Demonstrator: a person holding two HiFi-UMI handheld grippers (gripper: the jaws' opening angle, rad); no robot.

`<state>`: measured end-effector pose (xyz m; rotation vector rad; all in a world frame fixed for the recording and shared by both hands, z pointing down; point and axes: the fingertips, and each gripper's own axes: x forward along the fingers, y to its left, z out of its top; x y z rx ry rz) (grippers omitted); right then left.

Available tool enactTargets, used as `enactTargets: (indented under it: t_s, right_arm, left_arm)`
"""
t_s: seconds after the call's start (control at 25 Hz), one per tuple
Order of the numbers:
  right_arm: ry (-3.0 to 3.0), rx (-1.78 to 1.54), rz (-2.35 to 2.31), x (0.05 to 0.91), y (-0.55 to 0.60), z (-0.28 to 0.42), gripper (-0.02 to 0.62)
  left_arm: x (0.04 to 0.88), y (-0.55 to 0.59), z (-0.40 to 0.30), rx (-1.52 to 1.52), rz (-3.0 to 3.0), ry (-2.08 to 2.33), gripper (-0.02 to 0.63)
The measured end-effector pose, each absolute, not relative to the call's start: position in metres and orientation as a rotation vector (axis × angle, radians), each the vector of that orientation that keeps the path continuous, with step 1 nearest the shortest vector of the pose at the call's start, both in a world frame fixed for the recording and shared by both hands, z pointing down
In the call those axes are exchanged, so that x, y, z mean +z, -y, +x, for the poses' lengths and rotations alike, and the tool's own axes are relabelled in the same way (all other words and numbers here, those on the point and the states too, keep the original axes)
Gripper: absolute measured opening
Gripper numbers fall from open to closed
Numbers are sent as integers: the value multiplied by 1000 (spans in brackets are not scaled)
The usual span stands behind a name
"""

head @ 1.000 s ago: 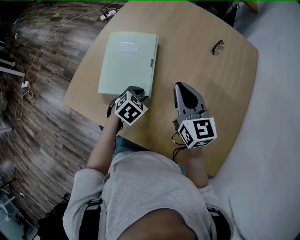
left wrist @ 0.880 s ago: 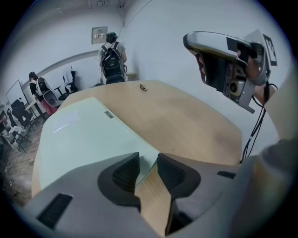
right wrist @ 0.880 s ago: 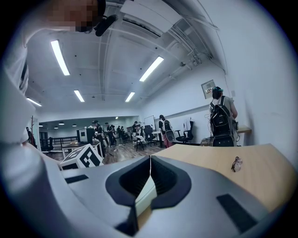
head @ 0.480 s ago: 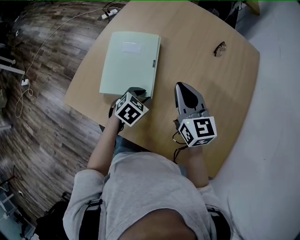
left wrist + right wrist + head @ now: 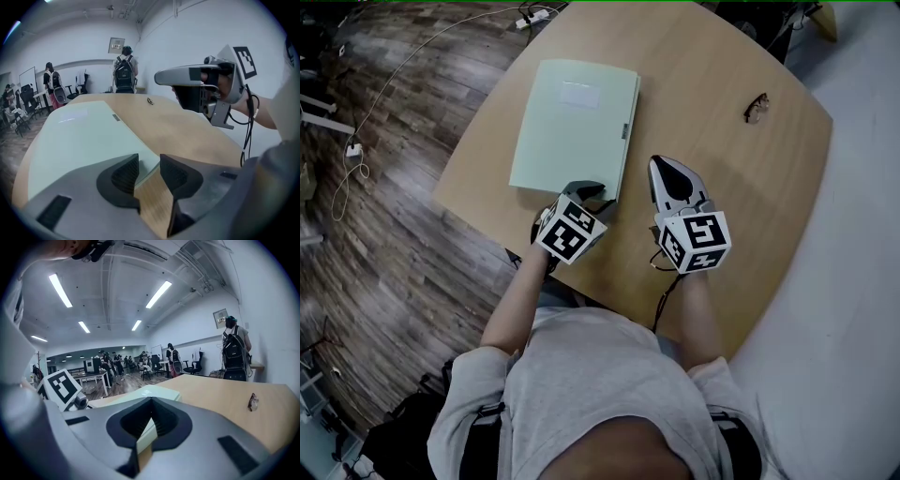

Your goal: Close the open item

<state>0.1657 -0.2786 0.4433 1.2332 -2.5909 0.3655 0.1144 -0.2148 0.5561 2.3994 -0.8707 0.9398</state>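
1. folder (image 5: 572, 127): pale green, lies flat on the surface (image 5: 722, 187), cover down; looks closed already.
2. handling, judged: light, thin, card-stiff but bendy, smooth cover likely slippery. best hold is the free edge or a near corner.
3. left hand-held gripper (image 5: 149, 161): jaws opening, folder's near corner in the gap, pads not pressing on it.
4. right hand-held gripper (image 5: 150, 401): jaws together, empty, just right of the folder.
5. count: one folder, one pair of glasses (image 5: 757, 108), two hand-held grippers.

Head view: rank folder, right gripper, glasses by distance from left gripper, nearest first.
1. Green folder: at the left gripper's opening jaws, corner between them, not gripped.
2. Right gripper: beside it, to the right.
3. Glasses: far upper right.
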Motion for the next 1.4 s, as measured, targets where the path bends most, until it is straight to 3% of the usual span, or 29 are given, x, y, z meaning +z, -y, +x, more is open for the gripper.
enactTargets:
  t_s: [0.84,1.4]
  right_arm:
    - [2246,517,1003,552,364,105,9]
    - [2328,624,1107,548,361,110,9]
  left_arm:
    - [551,218,110,889,2426,867,126]
    - [533,221,103,707,2464,866,124]
